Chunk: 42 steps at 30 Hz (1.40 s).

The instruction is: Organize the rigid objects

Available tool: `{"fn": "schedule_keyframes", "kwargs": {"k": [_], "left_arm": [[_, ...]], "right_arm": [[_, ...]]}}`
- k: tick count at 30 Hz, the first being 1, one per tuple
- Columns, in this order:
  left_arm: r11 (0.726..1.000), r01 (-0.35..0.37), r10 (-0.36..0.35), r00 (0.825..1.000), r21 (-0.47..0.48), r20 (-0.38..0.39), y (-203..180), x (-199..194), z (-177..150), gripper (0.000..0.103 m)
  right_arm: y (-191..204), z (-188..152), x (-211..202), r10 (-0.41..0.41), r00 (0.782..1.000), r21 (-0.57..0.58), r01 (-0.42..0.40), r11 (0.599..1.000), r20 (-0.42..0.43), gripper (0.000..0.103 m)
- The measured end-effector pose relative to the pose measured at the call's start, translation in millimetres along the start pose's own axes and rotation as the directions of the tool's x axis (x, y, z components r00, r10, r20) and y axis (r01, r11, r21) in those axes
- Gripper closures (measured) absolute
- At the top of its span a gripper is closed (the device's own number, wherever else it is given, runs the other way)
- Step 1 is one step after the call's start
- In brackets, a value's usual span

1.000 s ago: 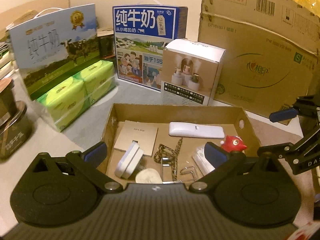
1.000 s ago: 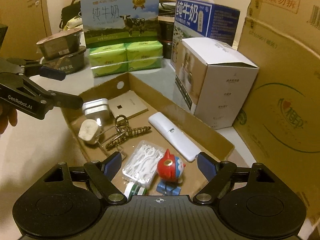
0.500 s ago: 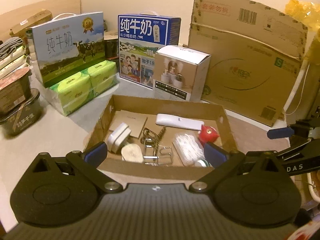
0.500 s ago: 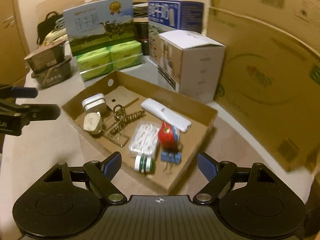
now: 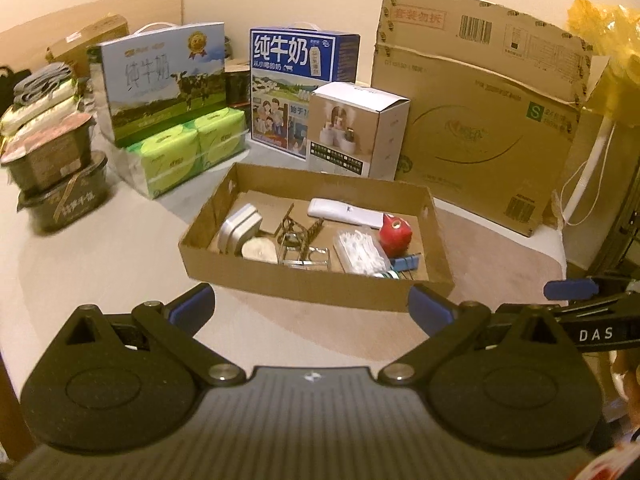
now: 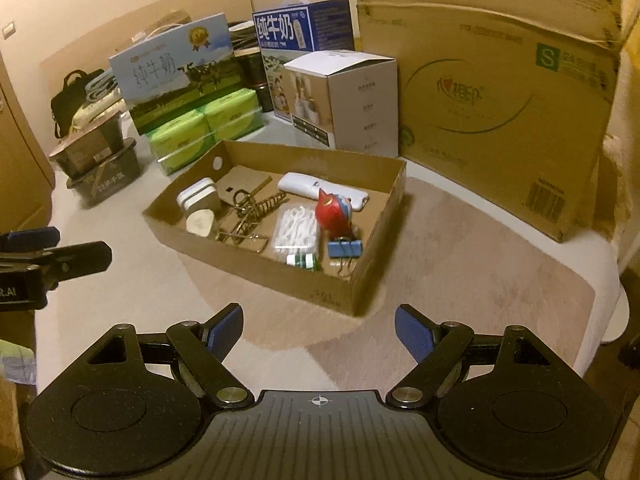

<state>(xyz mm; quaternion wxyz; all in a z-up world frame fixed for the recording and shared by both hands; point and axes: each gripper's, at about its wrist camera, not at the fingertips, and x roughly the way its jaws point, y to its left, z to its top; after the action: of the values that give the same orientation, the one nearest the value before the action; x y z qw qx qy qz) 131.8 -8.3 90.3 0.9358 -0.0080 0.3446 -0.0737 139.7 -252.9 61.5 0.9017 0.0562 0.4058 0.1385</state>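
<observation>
My left gripper (image 5: 310, 310) and right gripper (image 6: 319, 330) both hang short of the tray (image 6: 256, 270), jaws spread wide, blue pads bare, nothing between them. The tray is a shallow open box of plain brown cardboard, rectangular, its long axis running across my view and skewed so that one corner points at my right gripper. Inside it, along the far wall, lies the remote (image 6: 322, 190), a smooth white plastic bar with rounded ends, its long axis roughly parallel to that wall. Leaning at the remote's near side is the red toy (image 6: 334, 210), glossy and rounded with a pointed top. Nearer the front wall sits a clear packet of white floss picks (image 6: 298, 230), with a blue binder clip (image 6: 345, 249) just beside it towards the tray's right end. In the middle is a tangle of brassy wire puzzles (image 6: 248, 216). At the tray's left end stand a white charger (image 6: 199, 197) and a pale rounded-triangle plug (image 6: 201, 222). Behind the tray stands a white carton (image 6: 352, 98).
</observation>
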Motion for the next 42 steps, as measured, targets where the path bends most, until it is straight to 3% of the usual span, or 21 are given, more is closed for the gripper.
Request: {"fn": "schedule_keyframes", "kwargs": {"k": [23, 42], "left_arm": [[0.997, -0.062, 0.061, 0.997, -0.047, -0.037, -15.3, -43.1, -61.7, 0.001], [0.995, -0.091, 0.089, 0.994, -0.032, -0.068, -16.6, -45.3, -85.2, 0.001]], "right_arm": [[16.6, -63.0, -48.8, -0.005, 1.0, 0.024, 0.005, 1.0, 0.026, 0.02], [19.8, -85.6, -47.8, -0.02, 1.0, 0.035, 0.02, 0.999, -0.007, 0.02]]}}
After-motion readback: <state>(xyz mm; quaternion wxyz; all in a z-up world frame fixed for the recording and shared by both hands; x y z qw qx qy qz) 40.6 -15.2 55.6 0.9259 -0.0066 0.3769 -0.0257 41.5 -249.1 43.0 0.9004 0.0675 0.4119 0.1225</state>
